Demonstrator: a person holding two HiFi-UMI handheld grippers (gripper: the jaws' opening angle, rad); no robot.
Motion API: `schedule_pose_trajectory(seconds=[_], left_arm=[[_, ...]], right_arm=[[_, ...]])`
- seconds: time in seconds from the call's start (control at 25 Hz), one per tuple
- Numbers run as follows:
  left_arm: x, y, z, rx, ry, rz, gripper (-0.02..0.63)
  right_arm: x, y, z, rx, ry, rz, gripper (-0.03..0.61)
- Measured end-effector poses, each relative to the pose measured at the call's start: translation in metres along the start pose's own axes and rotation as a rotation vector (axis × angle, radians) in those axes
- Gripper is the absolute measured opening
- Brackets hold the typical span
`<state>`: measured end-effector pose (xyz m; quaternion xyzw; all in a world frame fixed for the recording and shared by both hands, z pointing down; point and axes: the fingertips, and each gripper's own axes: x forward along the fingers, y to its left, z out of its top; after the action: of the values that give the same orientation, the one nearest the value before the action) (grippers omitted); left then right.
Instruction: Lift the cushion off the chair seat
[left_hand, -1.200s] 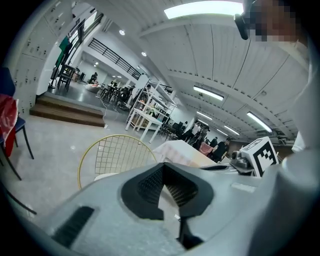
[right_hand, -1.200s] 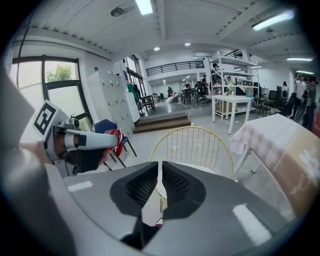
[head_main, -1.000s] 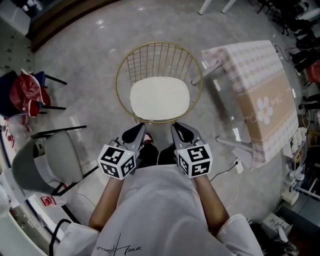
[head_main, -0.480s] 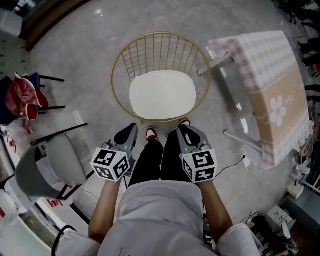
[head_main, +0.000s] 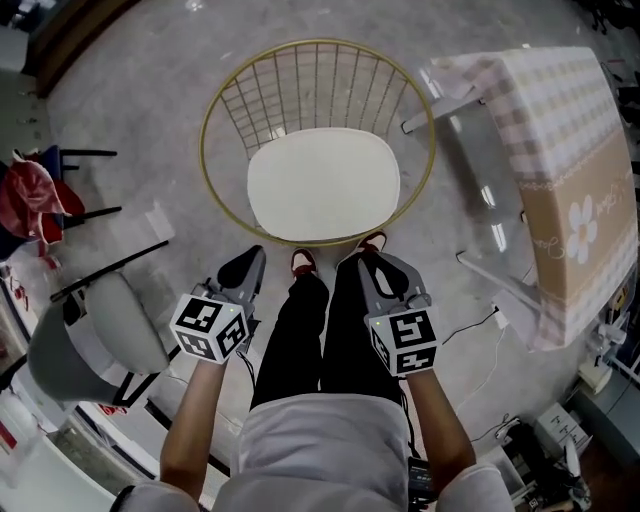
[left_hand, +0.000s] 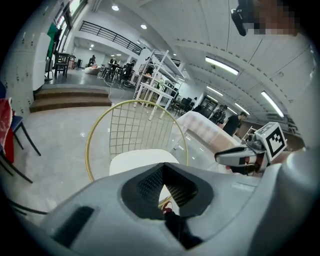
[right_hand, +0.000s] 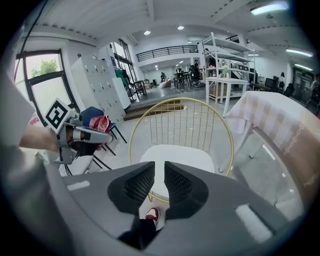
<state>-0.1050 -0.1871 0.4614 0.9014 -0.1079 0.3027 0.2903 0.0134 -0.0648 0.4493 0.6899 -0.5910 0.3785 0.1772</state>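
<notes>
**A:** Two things first: what does the head view give you that your gripper views don't?

**B:** It shows the layout from above. The white cushion (head_main: 323, 183) lies flat on the seat of the gold wire chair (head_main: 213, 120), in the upper centre of the frame. Your left gripper (head_main: 244, 266) and right gripper (head_main: 374, 262) sit below it, either side of your legs. The checked table (head_main: 560, 120) fills the upper right. Only the gripper views show the room behind: steps, white shelving and ceiling lights.

**A:** What is hidden or cut off?

**B:** In the left gripper view the gripper's own body covers the near edge of the cushion and the lower part of the chair. In the head view the cushion hides most of the seat under it, and the table runs off the right edge. The figures far back in the gripper views are too small to make out.

**A:** And your jaws against the cushion?

**B:** Your left jaws are pressed together with nothing in them. Your right jaws stand a little apart and are opening, also with nothing between them. Through that gap you see the cushion and a red shoe (head_main: 303, 264). The cushion lies beyond both sets of tips, apart from them, and neither gripper touches it.
</notes>
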Motion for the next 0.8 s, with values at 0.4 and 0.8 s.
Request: schedule_pose_trajectory(seconds=[0.4,0.8], left_arm=[[0.055,0.020,-0.036,-0.038,0.058,0.022,-0.002],[0.094,0.059,-0.059,-0.091,0.069,0.089,-0.002]], right_arm=[[0.054,-0.044,-0.033,0.043,0.031,-0.010,0.070],[0.099,-0.080,-0.051,0.081,0.041,-0.030,0.092]])
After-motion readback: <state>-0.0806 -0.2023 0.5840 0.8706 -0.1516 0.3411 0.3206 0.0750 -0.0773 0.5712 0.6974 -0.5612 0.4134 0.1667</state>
